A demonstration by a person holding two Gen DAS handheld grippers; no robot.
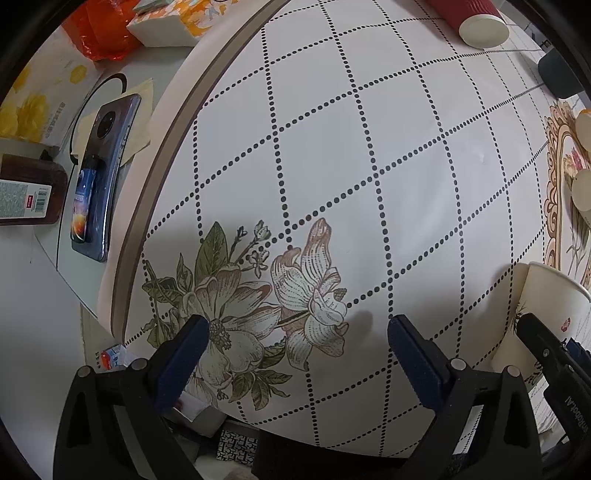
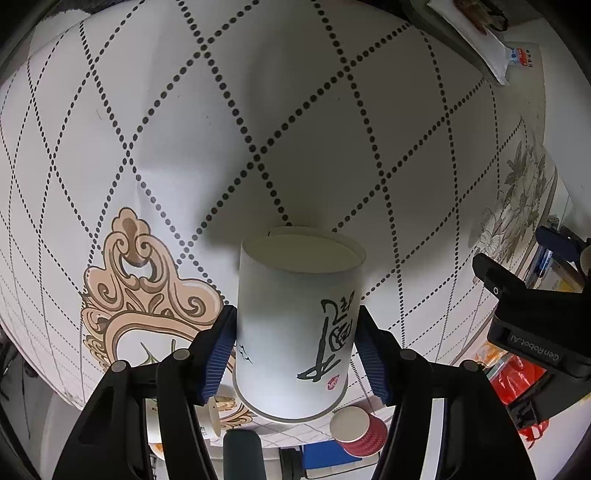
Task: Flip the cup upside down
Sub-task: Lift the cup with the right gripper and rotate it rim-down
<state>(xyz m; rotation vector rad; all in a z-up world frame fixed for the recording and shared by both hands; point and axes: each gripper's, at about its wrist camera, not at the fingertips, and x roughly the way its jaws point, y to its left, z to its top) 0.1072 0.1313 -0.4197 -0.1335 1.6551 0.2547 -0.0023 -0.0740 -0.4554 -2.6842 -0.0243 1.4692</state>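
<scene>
A white paper cup with black calligraphy sits between the blue pads of my right gripper, held above the tablecloth with its base pointing away from the camera. It also shows at the right edge of the left wrist view, with the right gripper's finger across it. My left gripper is open and empty, hovering over the flower print on the tablecloth.
A red ribbed cup lies at the far side; it also shows in the right wrist view. A phone, a box and an orange bag lie beyond the table's left edge. Two more paper cups sit at right.
</scene>
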